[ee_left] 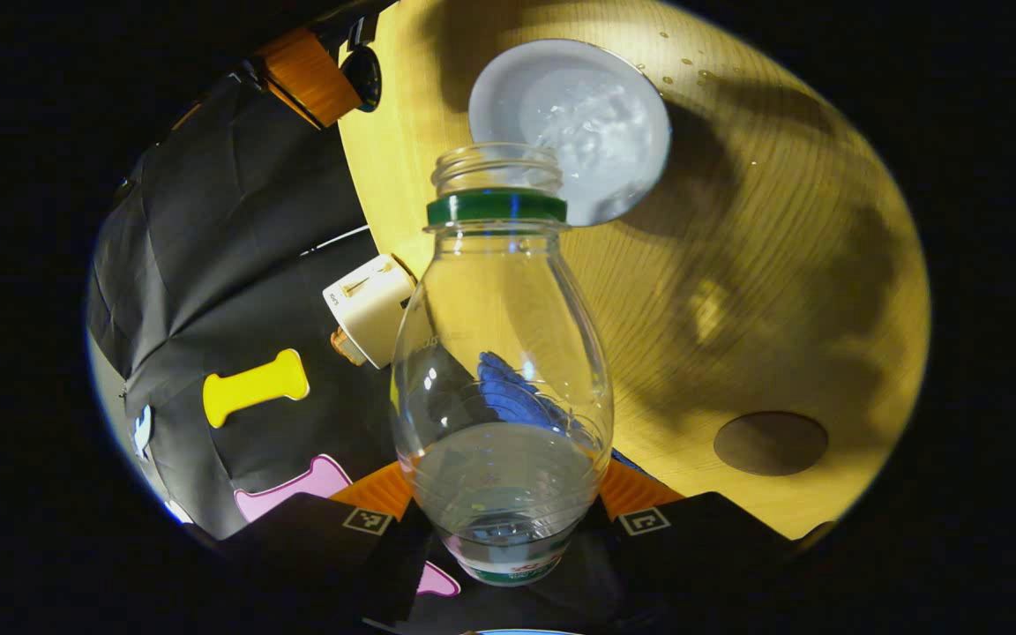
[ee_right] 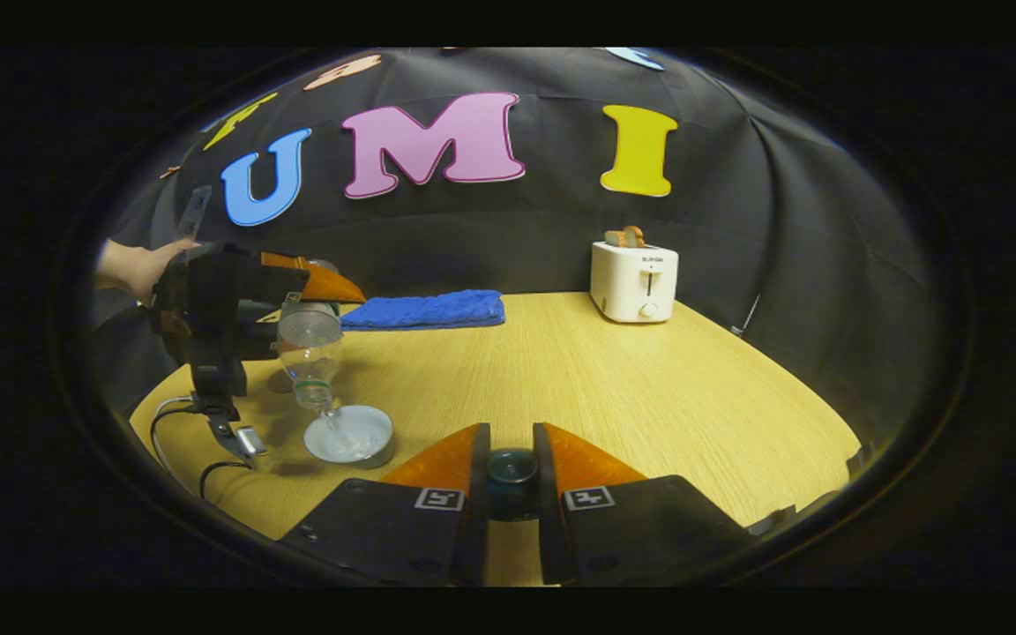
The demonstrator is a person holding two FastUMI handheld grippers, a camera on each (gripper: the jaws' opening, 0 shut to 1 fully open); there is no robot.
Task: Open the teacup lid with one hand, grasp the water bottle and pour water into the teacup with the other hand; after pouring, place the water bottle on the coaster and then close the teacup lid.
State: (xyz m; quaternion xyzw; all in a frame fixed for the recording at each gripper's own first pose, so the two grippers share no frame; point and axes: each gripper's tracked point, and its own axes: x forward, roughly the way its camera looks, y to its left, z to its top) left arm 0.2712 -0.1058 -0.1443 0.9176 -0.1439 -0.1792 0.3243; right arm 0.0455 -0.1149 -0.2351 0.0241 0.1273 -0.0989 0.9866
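Observation:
My left gripper (ee_left: 508,494) is shut on the lower body of a clear water bottle (ee_left: 501,370) with a green neck ring. The bottle is tipped mouth-down, its open mouth over the near rim of the white teacup (ee_left: 571,128), where the water is rippled. The right gripper view shows that bottle (ee_right: 310,353) steeply inverted over the teacup (ee_right: 351,437), held by the left gripper (ee_right: 296,282) and a hand. My right gripper (ee_right: 511,441) is shut on the dark knob of the teacup lid (ee_right: 512,467), low over the table's near side. A round brown coaster (ee_left: 770,443) lies on the table.
On the wooden table (ee_right: 614,379), a white toaster (ee_right: 634,280) with bread stands at the back and a folded blue towel (ee_right: 424,310) lies at the back left. Cables (ee_right: 208,423) trail on the left edge near the cup. Water drops (ee_left: 693,70) dot the wood.

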